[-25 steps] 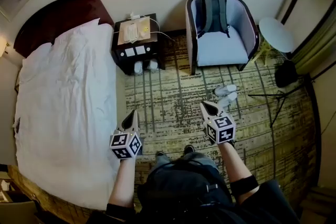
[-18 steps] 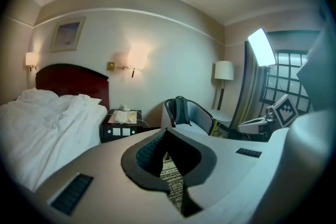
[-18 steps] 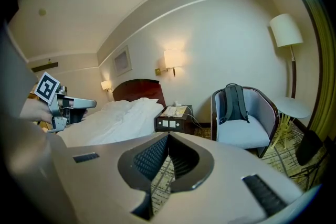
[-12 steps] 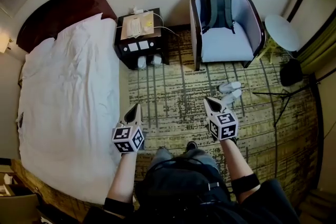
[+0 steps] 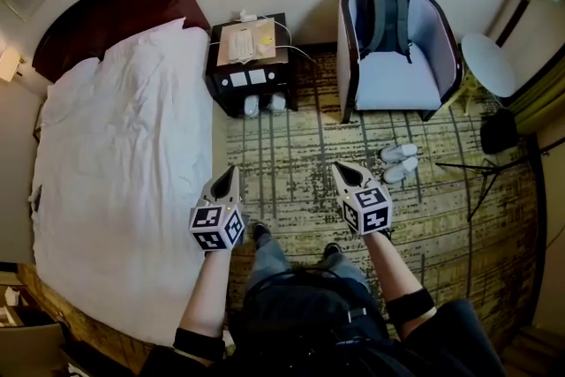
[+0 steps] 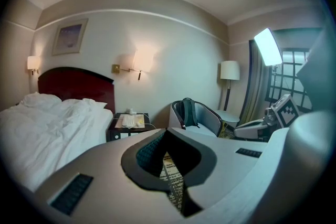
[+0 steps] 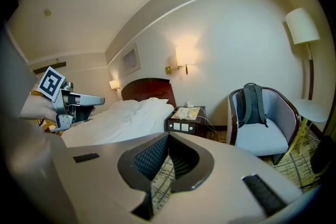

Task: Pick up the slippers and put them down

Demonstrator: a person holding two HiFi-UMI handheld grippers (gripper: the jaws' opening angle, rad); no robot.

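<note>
Zero steps of the task done, as far as I can see.

- Slippers (image 5: 399,162): white pair, side by side on the patterned carpet (image 5: 300,156), in front of the armchair (image 5: 395,75). Seen from above, the chair sits at their 12 o'clock. Nothing is touching them.
- Left tool (image 5: 229,174): jaws fully together and empty, with only carpet showing through the gap behind the tips. It's held beside the bed (image 5: 124,163), well apart from the slippers.
- Right tool (image 5: 342,170): jaws also together, nothing gripped. The slippers are off at about its 3 o'clock, near but not touching. It isn't aimed at them; its own view looks toward the nightstand (image 5: 252,66) and the armchair, and the slippers don't appear in it.
- Backpack (image 5: 384,18) is on the armchair seat, out of the way.
- Two pale items sit under the nightstand at about 12 o'clock from the person. They could be another pair of slippers, too small to tell.

Everything is left to do, by my read. The right tool is the nearer one, so I'd expect it to swing toward 3 o'clock, drop to the floor, open, close on a slipper, lift it and set it down. Then the same for the second slipper, or the left tool could come across for it. The tripod leg (image 5: 477,177) stands just past the slippers, so it's something to watch on the reach.
</note>
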